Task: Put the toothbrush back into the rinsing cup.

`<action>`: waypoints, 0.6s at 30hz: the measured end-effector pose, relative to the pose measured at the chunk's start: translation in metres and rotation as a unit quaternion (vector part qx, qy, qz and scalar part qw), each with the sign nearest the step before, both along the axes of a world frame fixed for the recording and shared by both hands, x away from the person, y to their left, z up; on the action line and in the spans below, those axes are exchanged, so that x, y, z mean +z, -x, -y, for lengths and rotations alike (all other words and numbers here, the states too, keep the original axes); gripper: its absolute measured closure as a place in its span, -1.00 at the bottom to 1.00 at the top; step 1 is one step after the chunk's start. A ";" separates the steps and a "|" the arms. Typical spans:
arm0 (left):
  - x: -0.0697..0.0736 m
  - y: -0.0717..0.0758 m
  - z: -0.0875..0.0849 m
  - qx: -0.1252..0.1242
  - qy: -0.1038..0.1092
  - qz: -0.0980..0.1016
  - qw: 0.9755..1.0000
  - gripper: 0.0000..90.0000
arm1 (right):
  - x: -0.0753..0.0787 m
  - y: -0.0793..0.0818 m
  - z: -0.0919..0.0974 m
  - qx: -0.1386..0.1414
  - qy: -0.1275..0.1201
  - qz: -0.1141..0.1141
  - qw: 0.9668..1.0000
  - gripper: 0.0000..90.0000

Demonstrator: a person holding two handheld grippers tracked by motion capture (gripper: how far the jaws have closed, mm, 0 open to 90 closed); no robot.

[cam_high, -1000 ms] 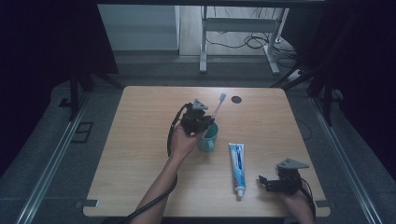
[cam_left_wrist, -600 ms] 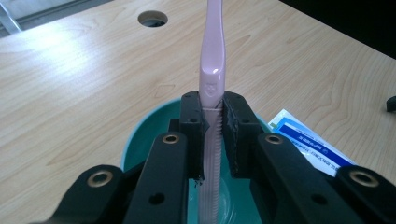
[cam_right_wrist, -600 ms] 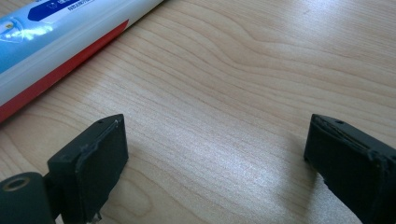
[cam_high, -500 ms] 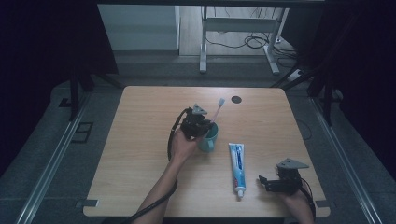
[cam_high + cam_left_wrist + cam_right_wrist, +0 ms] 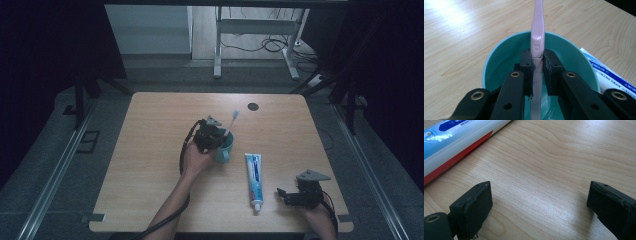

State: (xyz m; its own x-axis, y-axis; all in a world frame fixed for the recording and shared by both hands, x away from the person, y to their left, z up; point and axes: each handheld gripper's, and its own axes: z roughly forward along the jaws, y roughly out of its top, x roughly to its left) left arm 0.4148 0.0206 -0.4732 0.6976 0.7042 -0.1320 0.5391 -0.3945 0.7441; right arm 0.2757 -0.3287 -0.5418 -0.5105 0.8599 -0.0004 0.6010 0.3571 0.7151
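Fingers (image 5: 550,72) of the left gripper (image 5: 537,75) clench a pink toothbrush (image 5: 537,37) inside the teal cup (image 5: 499,60); right gripper (image 5: 539,202) released.

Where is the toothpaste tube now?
In the high view, the toothpaste tube lies flat on the table's right half, between the teal cup and the right gripper.

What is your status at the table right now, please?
Left gripper shut on toothbrush, over teal cup. Right gripper open, idle beside toothpaste tube. Nothing in the way.

your wooden table (image 5: 150,175) carries a teal cup (image 5: 223,148) at centre frame and a toothpaste tube (image 5: 254,179) lower right.
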 end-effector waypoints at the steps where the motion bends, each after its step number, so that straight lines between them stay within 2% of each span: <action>1: 0.000 0.000 0.000 -0.001 0.000 -0.002 1.000 0.76 | 0.000 0.000 0.000 0.000 0.000 0.000 1.000 -0.88; 10: -0.002 -0.003 -0.001 0.000 -0.012 -0.019 1.000 0.75 | 0.000 0.000 0.000 0.000 0.000 0.000 1.000 -0.88; 18: -0.002 -0.003 0.001 -0.002 -0.024 -0.025 0.999 0.74 | 0.000 0.000 0.000 0.000 0.000 0.000 1.000 -0.88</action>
